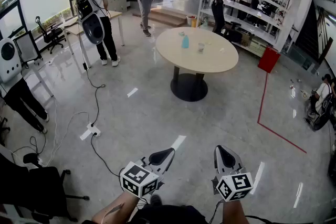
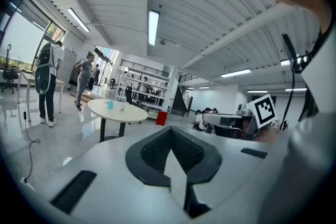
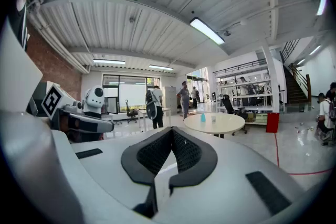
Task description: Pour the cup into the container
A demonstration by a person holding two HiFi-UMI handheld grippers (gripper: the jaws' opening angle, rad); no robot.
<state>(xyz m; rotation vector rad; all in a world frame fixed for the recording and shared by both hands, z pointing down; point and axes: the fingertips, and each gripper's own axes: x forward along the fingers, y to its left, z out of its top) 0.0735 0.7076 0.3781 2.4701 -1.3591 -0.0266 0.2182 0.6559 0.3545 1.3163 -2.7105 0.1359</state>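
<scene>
Approach stage, nothing grasped yet: left gripper [image 1: 164, 155] and right gripper [image 1: 224, 155] both closed and empty, low in frame. Cup [image 1: 201, 48] and container [image 1: 185, 41] stand on table [image 1: 173, 57], upper centre, well apart from both grippers. Next move likely calls for walking over and opening one gripper for the cup.

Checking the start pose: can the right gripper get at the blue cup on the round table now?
Probably not yet: the right gripper, shut and empty, is far from the blue cup, which stands on the round table across open floor. Nothing blocks the walk.
</scene>
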